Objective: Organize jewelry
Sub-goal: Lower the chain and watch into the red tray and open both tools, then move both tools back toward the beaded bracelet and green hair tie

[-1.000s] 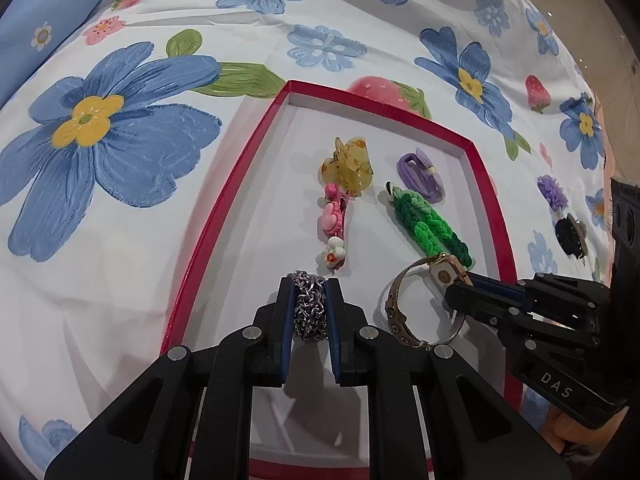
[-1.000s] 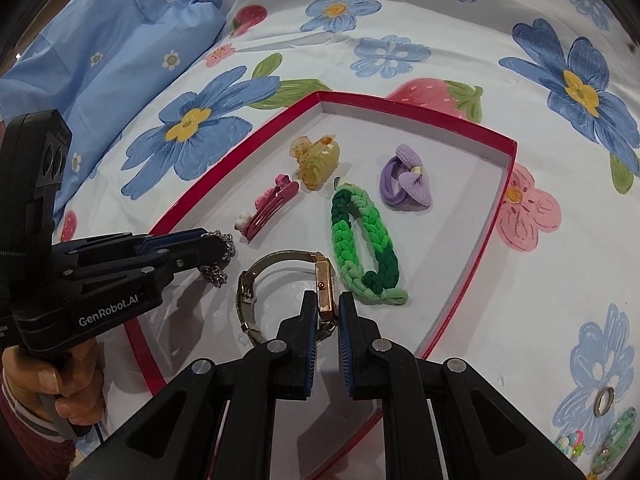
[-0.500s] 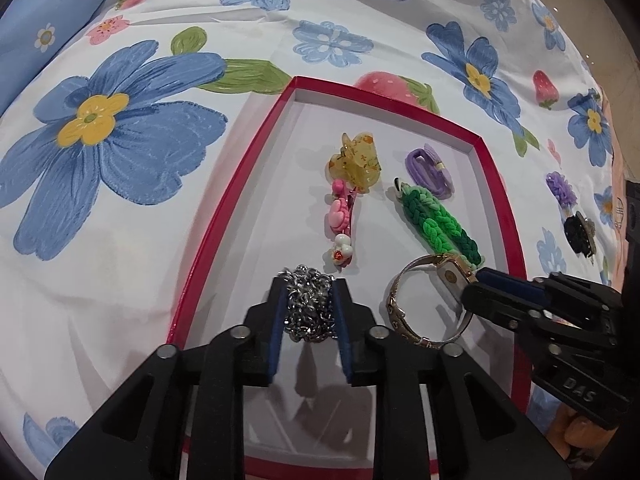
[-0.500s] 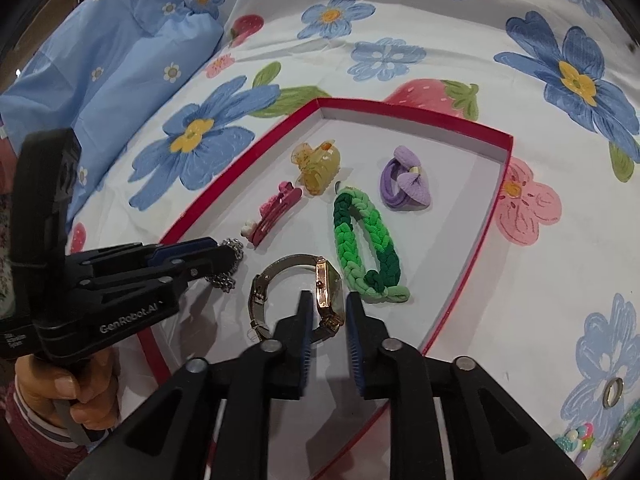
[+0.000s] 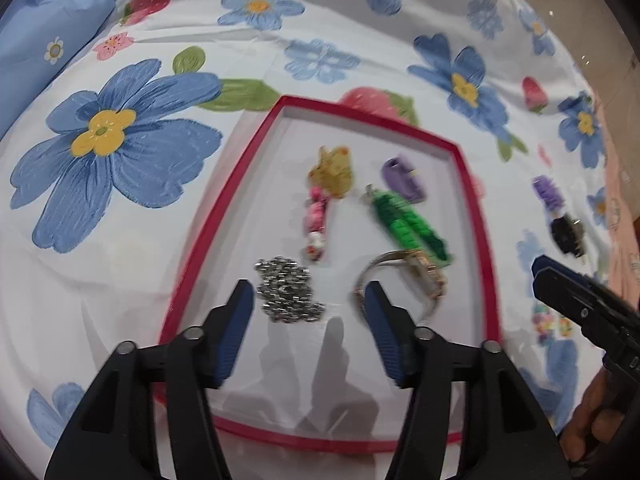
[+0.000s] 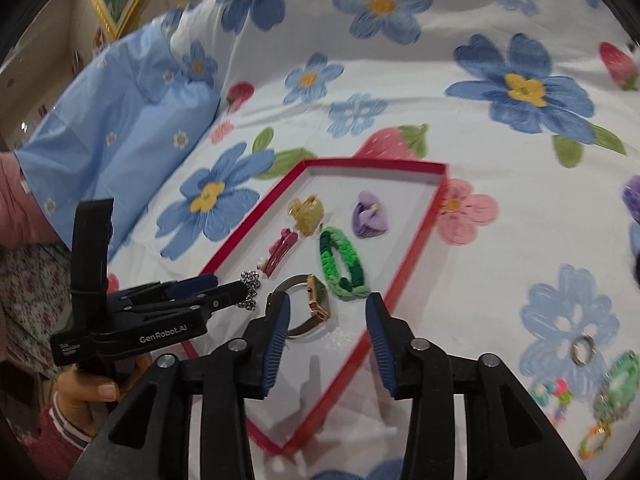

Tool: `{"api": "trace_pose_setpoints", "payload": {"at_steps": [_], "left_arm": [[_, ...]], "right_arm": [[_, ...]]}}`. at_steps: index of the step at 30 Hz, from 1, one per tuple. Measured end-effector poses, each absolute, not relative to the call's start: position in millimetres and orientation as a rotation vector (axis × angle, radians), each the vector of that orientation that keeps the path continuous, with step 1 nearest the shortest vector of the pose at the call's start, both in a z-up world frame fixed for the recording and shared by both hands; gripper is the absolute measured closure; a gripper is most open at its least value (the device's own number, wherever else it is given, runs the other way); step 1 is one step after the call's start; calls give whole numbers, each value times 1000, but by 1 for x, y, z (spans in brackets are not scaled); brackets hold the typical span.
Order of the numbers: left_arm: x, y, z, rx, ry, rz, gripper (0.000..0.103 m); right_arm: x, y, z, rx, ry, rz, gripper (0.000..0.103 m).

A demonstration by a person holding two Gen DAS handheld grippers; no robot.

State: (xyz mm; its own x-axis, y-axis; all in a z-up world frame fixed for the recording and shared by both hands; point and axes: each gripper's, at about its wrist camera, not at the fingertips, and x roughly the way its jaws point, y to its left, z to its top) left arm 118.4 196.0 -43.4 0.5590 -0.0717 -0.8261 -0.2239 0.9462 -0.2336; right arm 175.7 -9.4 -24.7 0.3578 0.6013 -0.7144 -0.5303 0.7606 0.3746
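A red-rimmed white tray lies on a floral bedsheet. In it lie a silver chain bracelet, a gold watch, a green braided band, a pink clip, a yellow claw clip and a purple hair tie. My left gripper is open just above and behind the chain. My right gripper is open, raised over the watch.
Loose pieces lie on the sheet right of the tray: a ring, bead bracelets, a green-framed piece, a purple scrunchie and a black clip. A blue pillow lies at the left.
Both grippers opened and pulled back. The chain and the watch were let go and now lie in the tray.
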Motion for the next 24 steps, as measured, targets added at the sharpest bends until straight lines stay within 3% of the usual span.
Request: {"api": "trace_pose_setpoints", "payload": {"at_steps": [2,24], "left_arm": [[115,192,-37,-343,960,87,34],[97,84,-1,-261,942,-116,30]], "right_arm": [[173,-26,-20,117,942,712,52],[138,-201,-8,285,873,423,49]]}}
